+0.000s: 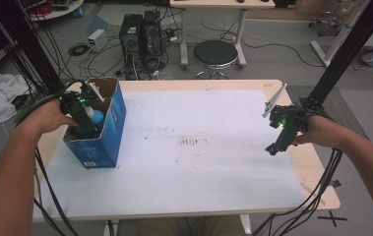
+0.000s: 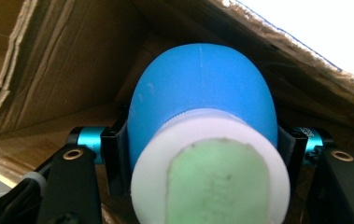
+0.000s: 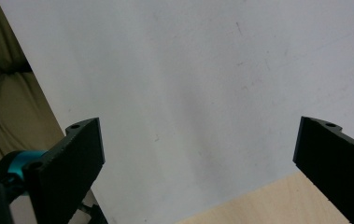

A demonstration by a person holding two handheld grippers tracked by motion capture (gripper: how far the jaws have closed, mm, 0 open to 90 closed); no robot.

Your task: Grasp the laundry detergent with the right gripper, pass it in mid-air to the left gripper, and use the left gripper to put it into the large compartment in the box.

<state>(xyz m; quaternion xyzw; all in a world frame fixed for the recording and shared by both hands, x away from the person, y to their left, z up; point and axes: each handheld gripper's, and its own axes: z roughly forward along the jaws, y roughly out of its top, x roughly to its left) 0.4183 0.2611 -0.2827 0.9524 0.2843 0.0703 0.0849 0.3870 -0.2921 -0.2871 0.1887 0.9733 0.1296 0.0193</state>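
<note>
Gripping blue bottle (image 2: 202, 93) inside box (image 1: 110, 128), left claw (image 2: 202, 154); cap toward camera. Right claw (image 3: 198, 154) open.

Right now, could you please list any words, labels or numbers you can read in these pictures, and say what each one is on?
No text can be read.
Blue box: a pale label low on its side, too small and blurred to read.
Blue and white bottle held in the left gripper: no print on the visible side.
White sheet: brown smudges, no writing.
</note>
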